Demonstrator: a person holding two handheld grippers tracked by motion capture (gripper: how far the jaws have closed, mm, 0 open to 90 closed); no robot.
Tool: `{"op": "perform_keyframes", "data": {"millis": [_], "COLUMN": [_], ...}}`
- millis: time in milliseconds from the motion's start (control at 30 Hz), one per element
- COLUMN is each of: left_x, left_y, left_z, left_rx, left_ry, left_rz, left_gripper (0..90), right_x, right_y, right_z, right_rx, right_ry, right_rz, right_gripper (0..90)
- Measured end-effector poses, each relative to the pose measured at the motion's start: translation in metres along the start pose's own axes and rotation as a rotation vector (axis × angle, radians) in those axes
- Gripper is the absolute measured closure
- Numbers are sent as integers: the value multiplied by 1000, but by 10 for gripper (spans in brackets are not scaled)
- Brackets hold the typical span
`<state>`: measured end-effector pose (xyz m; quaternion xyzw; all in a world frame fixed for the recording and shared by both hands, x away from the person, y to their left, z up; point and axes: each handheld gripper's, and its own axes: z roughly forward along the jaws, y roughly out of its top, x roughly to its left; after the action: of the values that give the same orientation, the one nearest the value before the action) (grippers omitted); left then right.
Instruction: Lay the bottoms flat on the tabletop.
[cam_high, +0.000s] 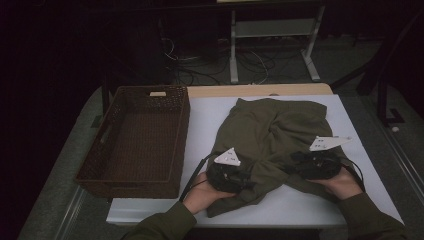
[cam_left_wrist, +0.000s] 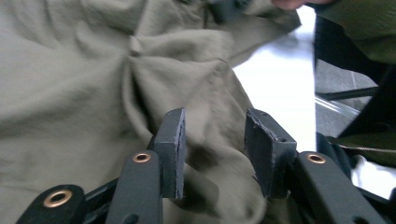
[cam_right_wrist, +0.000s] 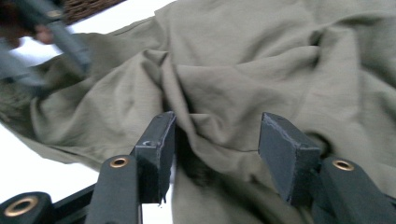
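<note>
The high view was dim, so from above my fingers were lost under the dark gripper bodies and the two grey plates. The near hem of the cloth (cam_high: 265, 145) ran under my left gripper (cam_high: 235, 182) and my right gripper (cam_high: 307, 167), and my hands covered the rest of that edge. In my left gripper view the cloth ran off the frame at top, left and bottom; in my right gripper view it ran off at top, right and bottom, and a blurred shape at the upper left was hard to make out.

The cloth lay crumpled on the white surface (cam_high: 210, 120), to the right of the basket (cam_high: 131, 184), its near part gathered between my two hands. Seen from my left gripper (cam_left_wrist: 215, 149), its fingers (cam_left_wrist: 171, 151) stood apart with a ridge of rumpled cloth (cam_left_wrist: 93, 93) rising into the gap; whether the pads touched it I could not tell, but they were not pressing it. From my right gripper (cam_right_wrist: 224, 158), its fingers (cam_right_wrist: 156, 156) also stood apart, over a fold of cloth (cam_right_wrist: 261, 60) that passed between and below them, unclamped.

I counted one cloth, one basket, one surface, two grippers, and two fingers on each.
</note>
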<state>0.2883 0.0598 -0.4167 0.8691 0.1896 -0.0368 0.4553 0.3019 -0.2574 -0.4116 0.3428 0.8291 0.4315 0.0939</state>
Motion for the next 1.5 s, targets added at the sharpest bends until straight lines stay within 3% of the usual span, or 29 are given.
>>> {"op": "perform_keyframes", "data": {"millis": [467, 600, 700, 800, 933, 1067, 1367, 1433, 1500], "left_x": [-27, -29, -29, -27, -22, -28, -65, -69, -66], "left_y": [-24, -26, -28, -30, -28, -30, -45, -48, -46], "left_z": [0, 8, 13, 17, 13, 8, 8, 8, 6], "left_rx": [62, 102, 142, 176, 172, 185, 277, 275, 252], "left_ry": [-46, -29, -5, 18, -27, -107, -268, -265, -269], "left_rz": [32, 60, 83, 106, 82, 62, 112, 127, 111], "left_gripper": [423, 402, 433, 569, 864, 878, 879, 869, 779], "right_x": [-7, -7, -7, -7, -7, -6, -5, -5, -4], "right_y": [-3, -3, -3, -3, -3, -3, -1, 0, 0], "right_z": [0, 0, 1, 1, 1, 0, -2, -3, -3], "right_rx": [4, 6, 8, 9, 9, 2, -18, -20, -20], "right_ry": [-31, -33, -34, -36, -39, -42, -39, -38, -40], "right_rz": [6, 6, 5, 4, 3, 3, 5, 1, 0], "right_gripper": [432, 432, 432, 432, 434, 436, 443, 444, 442]}}
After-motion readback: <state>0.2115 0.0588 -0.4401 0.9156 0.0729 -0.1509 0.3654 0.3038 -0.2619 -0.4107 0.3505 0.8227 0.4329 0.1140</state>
